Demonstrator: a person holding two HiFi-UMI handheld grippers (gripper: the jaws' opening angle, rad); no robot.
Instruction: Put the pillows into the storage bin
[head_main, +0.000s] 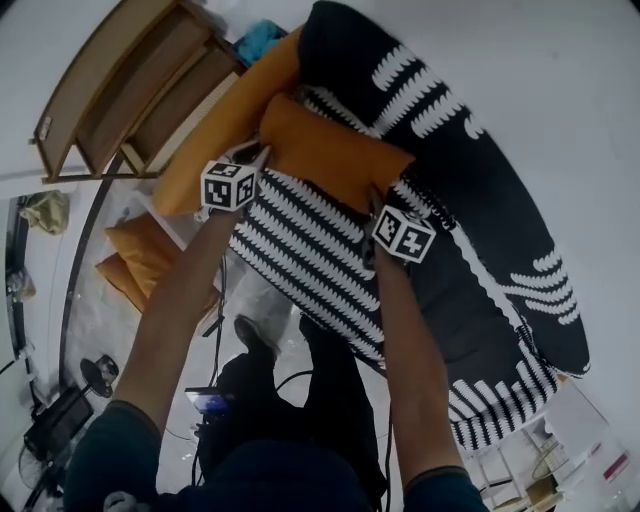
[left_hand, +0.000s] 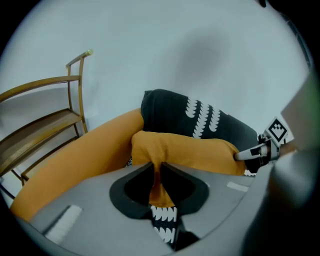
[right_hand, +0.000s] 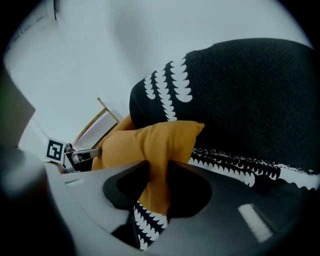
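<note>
Noted soft orange fabric pillow (head_main: 335, 150) pinched at opposite edges by fingers of left gripper (left_hand: 157, 168) and right gripper (right_hand: 157, 169); judged light, compliant.

The small pillow (head_main: 335, 150) lies on the wide pillow (head_main: 300, 260), between my left tool (head_main: 260, 152) and right tool (head_main: 386, 196). The long pillow (head_main: 215, 140) sits left of it, the rack (head_main: 120, 90) further left, and the big pillow (head_main: 480, 190) behind.

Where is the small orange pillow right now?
Head view, upper centre: the small orange pillow is pinched at its ends by the left gripper and right gripper, against the black-and-white patterned fabric, right of a longer orange pillow.
</note>
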